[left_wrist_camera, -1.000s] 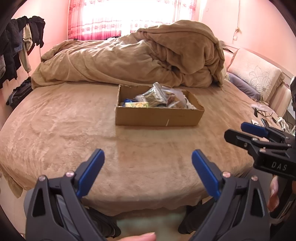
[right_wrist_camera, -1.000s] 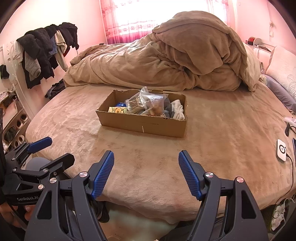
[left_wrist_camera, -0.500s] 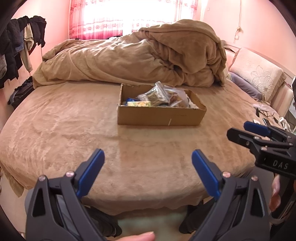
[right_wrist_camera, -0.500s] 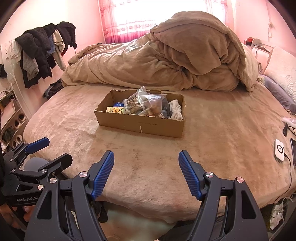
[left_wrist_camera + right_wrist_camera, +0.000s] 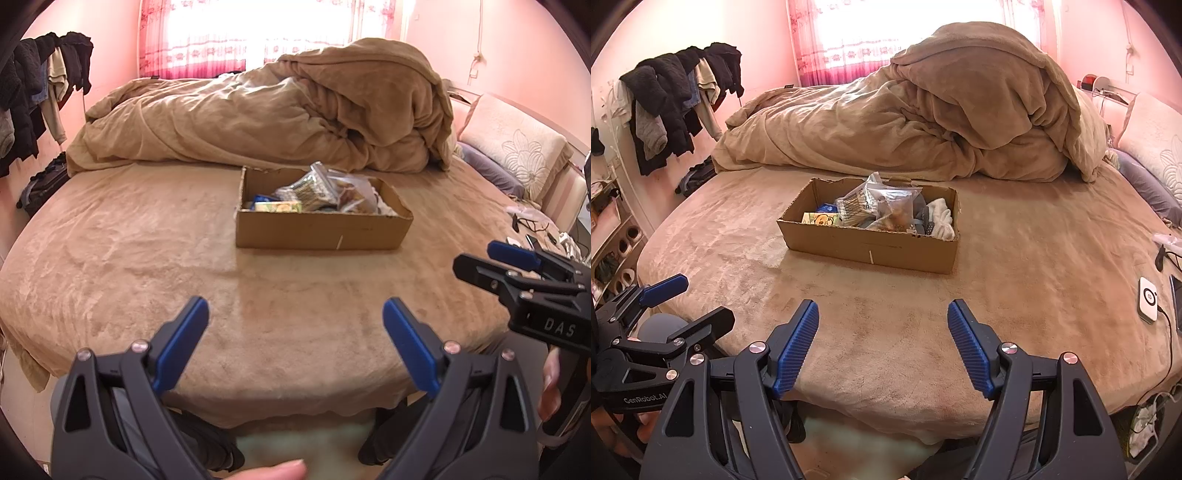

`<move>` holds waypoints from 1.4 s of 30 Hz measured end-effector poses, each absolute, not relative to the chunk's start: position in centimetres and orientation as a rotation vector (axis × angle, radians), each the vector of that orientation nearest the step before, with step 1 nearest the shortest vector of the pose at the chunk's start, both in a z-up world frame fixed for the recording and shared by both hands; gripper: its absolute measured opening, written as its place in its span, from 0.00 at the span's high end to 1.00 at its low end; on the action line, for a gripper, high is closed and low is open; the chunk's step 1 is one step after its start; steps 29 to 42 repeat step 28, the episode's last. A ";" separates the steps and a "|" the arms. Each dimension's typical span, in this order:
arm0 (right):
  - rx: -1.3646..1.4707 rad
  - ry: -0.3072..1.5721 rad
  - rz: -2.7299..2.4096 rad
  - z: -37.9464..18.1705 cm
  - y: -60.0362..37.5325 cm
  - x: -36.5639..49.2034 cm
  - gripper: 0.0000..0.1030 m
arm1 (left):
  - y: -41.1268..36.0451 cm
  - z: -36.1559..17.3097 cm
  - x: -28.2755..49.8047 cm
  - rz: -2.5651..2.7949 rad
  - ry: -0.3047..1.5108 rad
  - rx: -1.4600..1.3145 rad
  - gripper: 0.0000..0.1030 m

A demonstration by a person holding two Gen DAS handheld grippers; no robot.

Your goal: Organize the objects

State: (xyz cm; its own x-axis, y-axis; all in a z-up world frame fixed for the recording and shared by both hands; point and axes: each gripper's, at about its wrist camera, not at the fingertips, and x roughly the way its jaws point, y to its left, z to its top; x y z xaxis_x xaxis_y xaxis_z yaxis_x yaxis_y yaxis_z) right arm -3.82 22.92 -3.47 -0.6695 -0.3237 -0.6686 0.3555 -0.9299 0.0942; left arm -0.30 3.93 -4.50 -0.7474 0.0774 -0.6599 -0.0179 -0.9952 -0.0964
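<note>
Several items are seen packed in the cardboard box (image 5: pixel 871 254) on the bed (image 5: pixel 1015 295); both the left hand-held gripper (image 5: pixel 295 343) and the right hand-held gripper (image 5: pixel 882 343) are held wide apart, empty; stage cannot be told.

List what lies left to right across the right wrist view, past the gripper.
Hanging clothes → cardboard box → white charger.

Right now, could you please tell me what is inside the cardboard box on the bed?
The cardboard box holds clear plastic bags piled mid-box, a yellow carton, a blue packet and white socks. Whatever lies beneath the bags is covered.
</note>
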 end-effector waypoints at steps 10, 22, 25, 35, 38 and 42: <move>1.019 0.060 -2.576 -3.5 23.0 -3.8 0.27 | 4.1 -4.2 -0.1 2.907 -0.116 -1.103 0.06; 1.017 0.071 -2.575 -3.2 22.9 -3.9 0.27 | 3.8 -4.3 -0.1 2.910 -0.124 -1.108 0.06; 1.018 0.072 -2.575 -3.3 22.8 -3.9 0.27 | 3.9 -4.3 -0.3 2.912 -0.119 -1.109 0.06; 1.020 0.073 -2.574 -3.2 22.8 -3.8 0.27 | 3.9 -4.3 -0.4 2.909 -0.127 -1.118 0.06; 1.020 0.073 -2.574 -3.2 22.8 -3.8 0.27 | 3.9 -4.3 -0.4 2.909 -0.127 -1.118 0.06; 1.020 0.073 -2.574 -3.2 22.8 -3.8 0.27 | 3.9 -4.3 -0.4 2.909 -0.127 -1.118 0.06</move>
